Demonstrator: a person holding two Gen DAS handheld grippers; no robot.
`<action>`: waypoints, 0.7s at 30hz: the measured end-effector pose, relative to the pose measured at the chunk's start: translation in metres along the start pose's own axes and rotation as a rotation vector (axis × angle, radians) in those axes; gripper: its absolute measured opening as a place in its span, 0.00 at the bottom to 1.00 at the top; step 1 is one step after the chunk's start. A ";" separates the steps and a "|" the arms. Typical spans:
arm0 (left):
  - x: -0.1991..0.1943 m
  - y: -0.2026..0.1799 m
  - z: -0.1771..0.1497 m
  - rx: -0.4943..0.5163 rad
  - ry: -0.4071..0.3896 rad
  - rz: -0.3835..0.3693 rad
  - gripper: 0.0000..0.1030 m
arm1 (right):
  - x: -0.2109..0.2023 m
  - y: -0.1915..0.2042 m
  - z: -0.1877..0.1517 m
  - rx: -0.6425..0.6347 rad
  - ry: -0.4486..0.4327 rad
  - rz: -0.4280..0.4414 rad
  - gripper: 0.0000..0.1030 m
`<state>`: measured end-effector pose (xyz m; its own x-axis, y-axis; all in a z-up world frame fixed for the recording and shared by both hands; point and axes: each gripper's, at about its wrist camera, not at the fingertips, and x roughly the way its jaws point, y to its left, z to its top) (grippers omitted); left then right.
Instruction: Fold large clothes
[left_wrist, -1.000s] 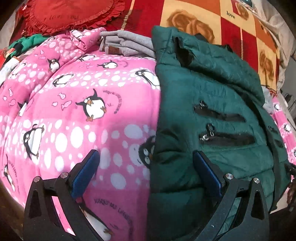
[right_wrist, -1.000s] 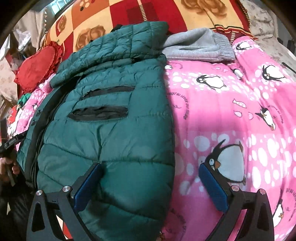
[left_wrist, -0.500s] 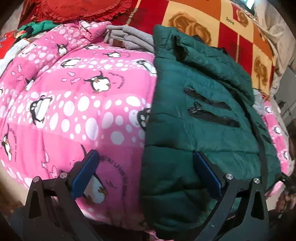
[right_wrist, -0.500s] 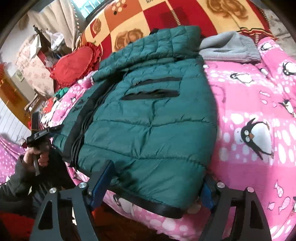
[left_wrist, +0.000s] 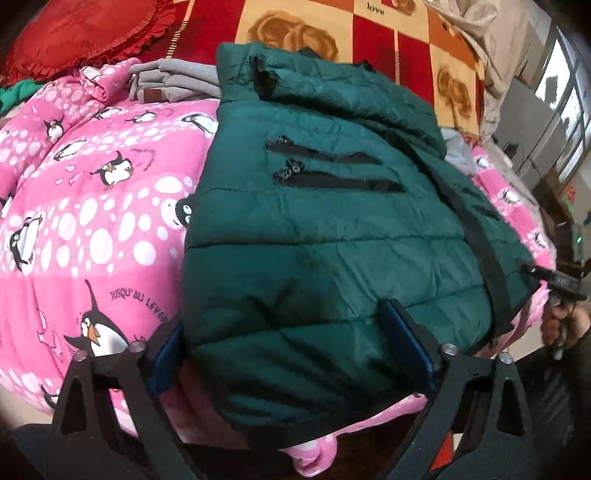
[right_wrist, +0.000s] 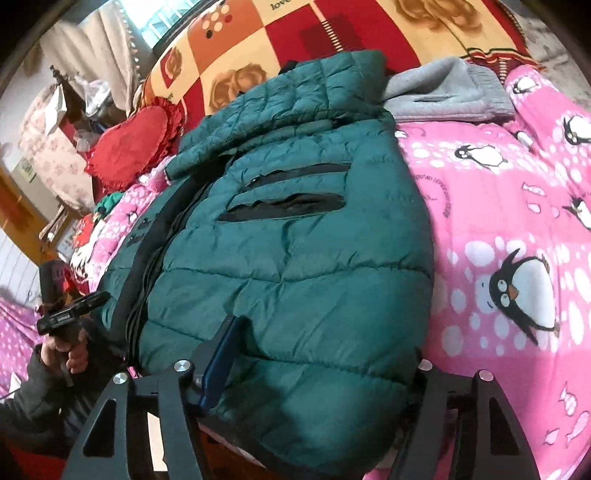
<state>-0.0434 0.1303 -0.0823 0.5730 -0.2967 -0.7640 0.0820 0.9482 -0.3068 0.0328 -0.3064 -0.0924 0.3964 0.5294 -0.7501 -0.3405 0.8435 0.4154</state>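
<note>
A dark green quilted puffer jacket (left_wrist: 332, 229) lies spread on a pink penguin blanket (left_wrist: 92, 229), its hem toward me at the bed's front edge. My left gripper (left_wrist: 291, 350) is open, its jaws straddling the hem's left corner. In the right wrist view the jacket (right_wrist: 295, 258) fills the middle; my right gripper (right_wrist: 317, 365) is open, jaws on either side of the hem's right corner. Its right fingertip is hidden behind the jacket. Neither gripper is closed on the cloth.
Folded grey clothes (left_wrist: 173, 83) lie behind the jacket, also in the right wrist view (right_wrist: 447, 96). A red heart cushion (right_wrist: 133, 147) and a red-orange checked blanket (left_wrist: 369, 40) lie at the back. The penguin blanket (right_wrist: 517, 240) drapes over the bed's front edge.
Both grippers have pulled back toward the bed's front edge and moved over the jacket's hem corners. Their jaws stay open.
</note>
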 end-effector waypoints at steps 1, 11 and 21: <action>-0.002 0.004 0.001 -0.021 -0.007 -0.023 0.83 | 0.000 0.000 -0.001 0.005 -0.003 0.001 0.67; 0.000 0.043 0.005 -0.255 0.010 -0.191 0.54 | 0.002 0.008 -0.003 -0.019 -0.001 -0.012 0.79; 0.005 0.024 0.008 -0.188 0.044 -0.214 0.57 | -0.004 0.012 -0.003 -0.049 -0.037 0.002 0.73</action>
<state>-0.0317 0.1530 -0.0888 0.5228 -0.4964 -0.6931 0.0427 0.8272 -0.5603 0.0247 -0.2984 -0.0862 0.4269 0.5350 -0.7291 -0.3826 0.8374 0.3905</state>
